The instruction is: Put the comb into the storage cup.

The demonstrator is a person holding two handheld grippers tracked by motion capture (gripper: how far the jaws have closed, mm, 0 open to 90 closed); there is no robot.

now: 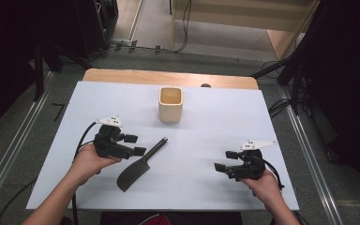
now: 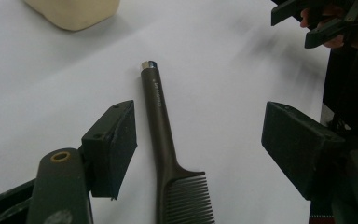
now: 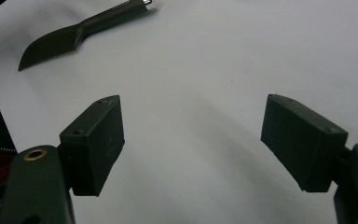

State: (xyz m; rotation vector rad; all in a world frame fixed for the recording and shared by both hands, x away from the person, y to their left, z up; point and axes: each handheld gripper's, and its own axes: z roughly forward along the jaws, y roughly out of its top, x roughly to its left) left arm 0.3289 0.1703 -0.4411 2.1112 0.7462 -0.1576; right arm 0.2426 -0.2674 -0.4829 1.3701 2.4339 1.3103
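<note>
The left claw (image 1: pixel 134 145) is held just left of the dark comb (image 1: pixel 140 165), with its jaws wide apart and nothing between them yet; in the left gripper view the comb's handle lies on the white worktop (image 1: pixel 206 183) between those jaws, closer to the left one. The comb lies flat on the worktop, its handle tip pointing up toward the tan cup (image 1: pixel 170 105) that stands a little way behind it. The right claw (image 1: pixel 226 161) is well to the right of the comb, jaws wide apart and empty.
</note>
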